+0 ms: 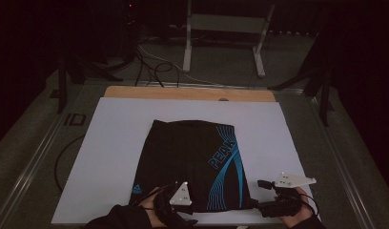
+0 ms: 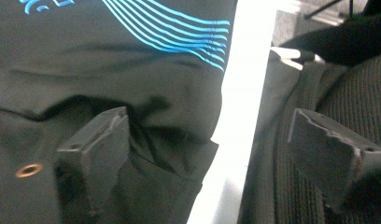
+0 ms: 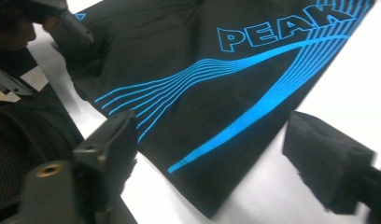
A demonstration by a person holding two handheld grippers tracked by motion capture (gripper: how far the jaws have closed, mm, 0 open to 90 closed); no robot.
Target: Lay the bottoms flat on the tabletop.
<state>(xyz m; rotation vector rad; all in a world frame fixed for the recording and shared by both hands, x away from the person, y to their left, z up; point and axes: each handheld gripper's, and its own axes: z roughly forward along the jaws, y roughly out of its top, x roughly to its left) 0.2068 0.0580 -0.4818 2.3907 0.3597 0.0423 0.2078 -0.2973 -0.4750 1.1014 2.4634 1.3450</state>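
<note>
Black shorts (image 1: 192, 162) with blue curved lines and the word PEAK lie folded flat on a white board (image 1: 116, 143). My left gripper (image 1: 176, 212) sits at the shorts' near edge, left of the middle. In the left gripper view it (image 2: 209, 126) stands open: one jaw rests over the dark fabric (image 2: 109, 60), the other hangs past the board's edge. My right gripper (image 1: 263, 195) is at the shorts' near right corner. In the right gripper view it (image 3: 212, 126) is open, with that corner of the shorts (image 3: 202, 84) lying loose between the jaws.
The wooden table edge (image 1: 192, 93) shows beyond the board. Behind it stand a pale metal frame (image 1: 226, 28) and loose cables (image 1: 149, 67) on the floor. A black cable (image 1: 64, 157) loops beside the board's left edge. Dark stand legs flank the table.
</note>
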